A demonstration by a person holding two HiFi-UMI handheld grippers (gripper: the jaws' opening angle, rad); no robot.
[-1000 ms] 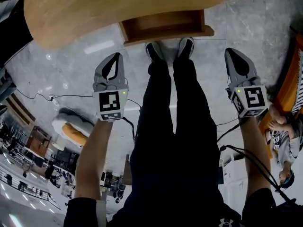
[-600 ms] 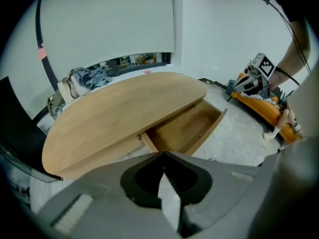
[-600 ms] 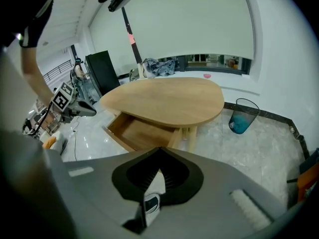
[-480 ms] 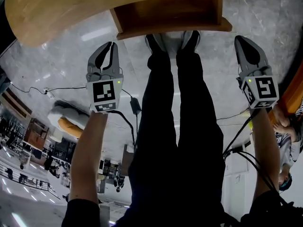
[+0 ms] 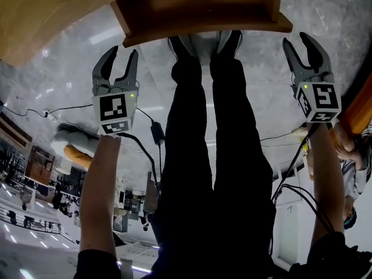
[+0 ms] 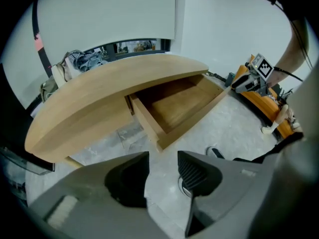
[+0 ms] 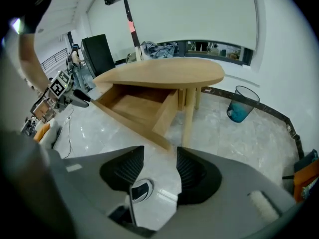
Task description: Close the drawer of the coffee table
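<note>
The drawer [image 5: 197,7] is probably running on plain wooden slides. It should be handling as a stiff, fairly light, empty box that is asking for an even push rather than a pinch. The best place to press looks to be the flat front panel [image 5: 203,34], near its middle or at both ends together, so that it is not skewing and binding.

It is standing pulled well out from under the tabletop [image 6: 99,98] of the coffee table, with its front just ahead of the person's shoes [image 5: 200,42] in the head view. It is showing as a shallow tray of warm, pale-brown wood with a bare bottom, thin side walls and a thicker front board, and no handle is showing.

The oval top is overhanging it and resting on round wooden legs [image 7: 188,118] above a grey marbled floor [image 5: 75,80].

The left gripper [image 5: 124,54] and right gripper [image 5: 299,41] are hanging to either side of the drawer front, short of it. Each has its jaws opening, with nothing between them but floor.
</note>
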